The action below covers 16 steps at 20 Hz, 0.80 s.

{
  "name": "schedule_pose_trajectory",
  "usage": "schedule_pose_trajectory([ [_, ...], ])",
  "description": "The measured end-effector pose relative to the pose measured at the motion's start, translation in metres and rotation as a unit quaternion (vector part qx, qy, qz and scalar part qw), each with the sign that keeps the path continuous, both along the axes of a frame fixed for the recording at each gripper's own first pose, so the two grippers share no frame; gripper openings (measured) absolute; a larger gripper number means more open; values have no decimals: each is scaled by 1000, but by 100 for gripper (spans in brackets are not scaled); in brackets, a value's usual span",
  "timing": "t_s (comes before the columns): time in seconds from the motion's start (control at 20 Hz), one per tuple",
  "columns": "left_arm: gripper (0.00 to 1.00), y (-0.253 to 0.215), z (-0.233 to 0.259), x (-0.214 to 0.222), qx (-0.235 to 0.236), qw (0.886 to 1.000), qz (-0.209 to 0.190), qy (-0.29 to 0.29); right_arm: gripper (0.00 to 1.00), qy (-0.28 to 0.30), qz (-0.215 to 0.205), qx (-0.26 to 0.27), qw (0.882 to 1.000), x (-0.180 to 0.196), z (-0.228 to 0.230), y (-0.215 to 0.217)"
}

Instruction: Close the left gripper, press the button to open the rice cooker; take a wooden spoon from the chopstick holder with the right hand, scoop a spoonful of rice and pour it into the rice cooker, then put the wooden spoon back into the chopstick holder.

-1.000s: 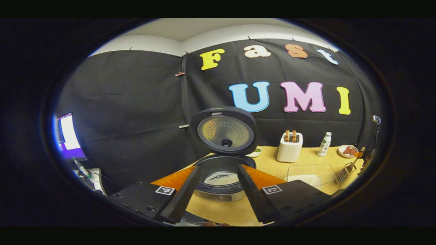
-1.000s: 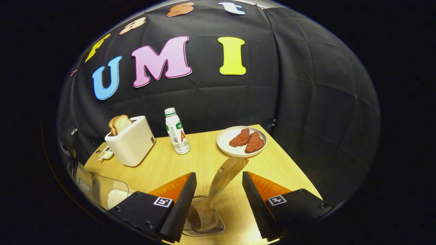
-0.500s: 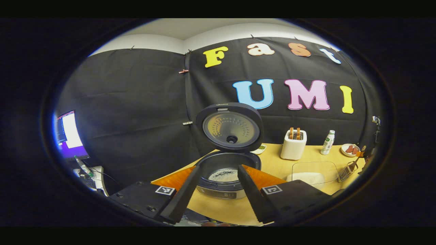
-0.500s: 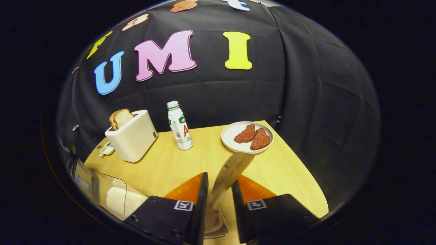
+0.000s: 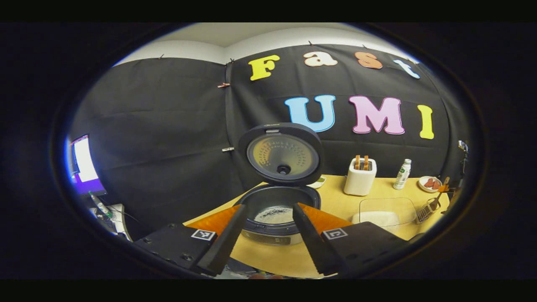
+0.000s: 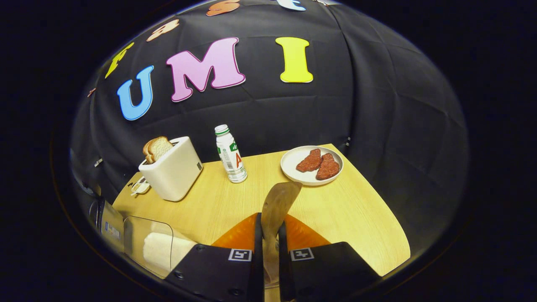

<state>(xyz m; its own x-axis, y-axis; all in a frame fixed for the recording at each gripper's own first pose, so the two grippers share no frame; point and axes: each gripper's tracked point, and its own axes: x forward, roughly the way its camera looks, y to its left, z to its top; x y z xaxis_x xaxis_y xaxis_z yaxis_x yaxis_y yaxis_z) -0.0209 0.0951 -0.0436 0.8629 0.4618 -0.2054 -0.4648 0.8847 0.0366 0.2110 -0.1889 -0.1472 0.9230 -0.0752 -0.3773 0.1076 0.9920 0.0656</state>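
Rice cooker (image 5: 277,209) stands open on the desk (image 5: 289,260) in the left gripper view, its round lid (image 5: 280,153) tipped up and back, a thin layer of rice showing in the pot. The left tongs (image 5: 263,235) hover just in front of it with their two fingers spread wide and nothing between them; the cooker's front sits in the gap.

In the right gripper view, the right tongs (image 6: 269,247) are pinched close on the handle of the wooden spoon (image 6: 277,205), both fingers pressing its sides. The handle's broad end rises tilted above the fingertips, towards the plate. The spoon's bowl and the chopstick holder below are hidden behind the fingers, so it cannot be told how far the spoon sits in the holder.

Around the spoon, a white plate (image 6: 311,164) with two reddish pieces of meat lies near the desk's far corner. A small white bottle (image 6: 230,154) with a green cap stands upright to its left. Further left is a cream toaster (image 6: 172,168) with bread slices in its slots. A clear container (image 6: 155,247) holding white rice sits at the lower left, beside the tongs. In the left gripper view, a lit screen (image 5: 84,164) glows at the far left, off the desk.
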Motion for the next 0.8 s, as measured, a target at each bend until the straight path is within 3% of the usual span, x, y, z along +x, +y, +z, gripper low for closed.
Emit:
schedule_pose_trajectory([
  [0.35, 78, 7, -12, 5, -21, 1000, -12, 1, 18, -5, -14, -4, 1000, -22, 19, 2],
  [0.4, 78, 9, -13, 6, -23, 1000, -13, 1, 12, -13, -18, -5, 1000, -28, 29, 3],
  [0.8, 78, 26, -13, 8, -38, 999, -28, -11, 11, -78, -26, -22, 996, -34, 86, 26],
])
